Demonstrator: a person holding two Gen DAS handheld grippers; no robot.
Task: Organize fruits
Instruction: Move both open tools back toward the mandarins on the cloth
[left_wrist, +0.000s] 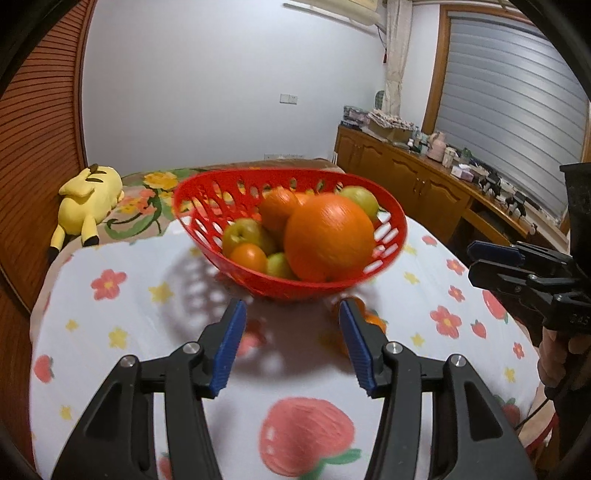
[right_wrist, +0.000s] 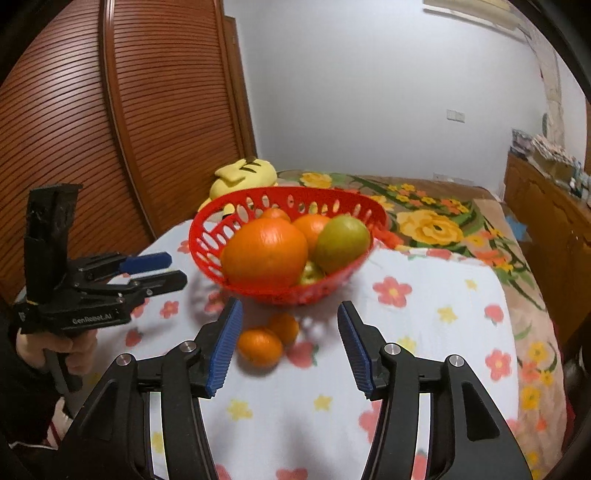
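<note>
Left wrist view: the left gripper (left_wrist: 292, 314) points down at the cloth (left_wrist: 122, 343), jaws apart and empty, just near of the red basket (left_wrist: 207, 195) of fruit; its right finger hides part of two small oranges (left_wrist: 373, 319). Right wrist view: the right gripper (right_wrist: 290, 314) tilts likewise, jaws parted, gripping nothing, the oranges (right_wrist: 260, 347) lying between basket (right_wrist: 221, 221) and fingers; a hand (right_wrist: 55, 350) at far left holds the other gripper, blurred

The left gripper (left_wrist: 291, 332) hangs parted before the red basket (left_wrist: 207, 206) (fruit piled inside).
</note>
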